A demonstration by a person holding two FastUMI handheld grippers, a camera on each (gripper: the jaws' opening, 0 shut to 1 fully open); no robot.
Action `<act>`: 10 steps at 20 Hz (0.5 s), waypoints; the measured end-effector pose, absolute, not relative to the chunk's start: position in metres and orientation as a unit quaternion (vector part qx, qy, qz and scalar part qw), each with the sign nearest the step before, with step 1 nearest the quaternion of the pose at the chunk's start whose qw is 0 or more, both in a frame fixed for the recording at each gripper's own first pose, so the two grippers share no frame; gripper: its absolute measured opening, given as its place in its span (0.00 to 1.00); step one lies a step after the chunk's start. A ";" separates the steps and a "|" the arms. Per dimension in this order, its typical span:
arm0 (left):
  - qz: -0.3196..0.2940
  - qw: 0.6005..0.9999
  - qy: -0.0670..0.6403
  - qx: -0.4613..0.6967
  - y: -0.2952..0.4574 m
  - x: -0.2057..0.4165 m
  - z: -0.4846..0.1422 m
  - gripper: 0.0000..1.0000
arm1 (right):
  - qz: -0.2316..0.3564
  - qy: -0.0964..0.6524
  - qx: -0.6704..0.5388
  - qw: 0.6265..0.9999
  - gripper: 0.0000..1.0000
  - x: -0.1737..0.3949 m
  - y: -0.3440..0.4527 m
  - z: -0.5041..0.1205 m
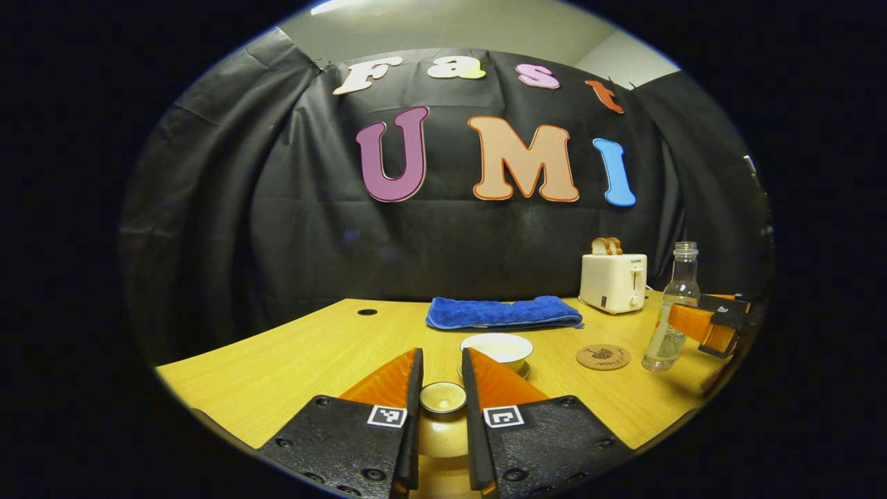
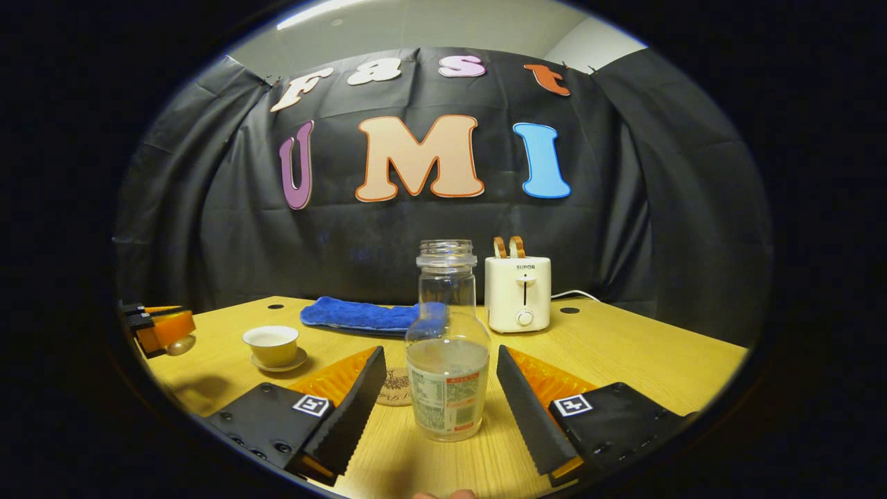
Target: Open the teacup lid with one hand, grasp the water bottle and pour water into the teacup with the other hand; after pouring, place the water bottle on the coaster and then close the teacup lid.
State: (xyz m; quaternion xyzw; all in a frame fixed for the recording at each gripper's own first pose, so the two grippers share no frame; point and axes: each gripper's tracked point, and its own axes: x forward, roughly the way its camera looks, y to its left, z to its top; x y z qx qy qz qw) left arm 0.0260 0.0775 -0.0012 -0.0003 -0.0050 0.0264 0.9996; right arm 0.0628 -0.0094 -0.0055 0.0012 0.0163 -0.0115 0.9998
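Note:
My left gripper (image 1: 442, 352) is shut on the teacup lid (image 1: 443, 398), holding it by its knob just in front of the teacup (image 1: 497, 348). The cup stands uncovered on its saucer and shows a white inside. The clear water bottle (image 2: 447, 374), uncapped and partly filled, stands on the table between the fingers of my right gripper (image 2: 440, 357), which is open with a gap on each side. The round cork coaster (image 1: 603, 357) lies between cup and bottle. In the right gripper view the teacup (image 2: 272, 344) sits far left, beside the left gripper (image 2: 163, 327).
A folded blue towel (image 1: 504, 312) lies behind the cup. A white toaster (image 1: 614, 283) with bread slices stands at the back right, with its cable trailing off. The wooden table (image 1: 291, 360) has small round holes near its far edge.

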 end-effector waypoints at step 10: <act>-0.002 1.000 -0.006 0.001 0.073 0.012 -0.001 0.27 | -0.035 0.011 -0.002 0.999 0.76 0.082 -0.012 -0.003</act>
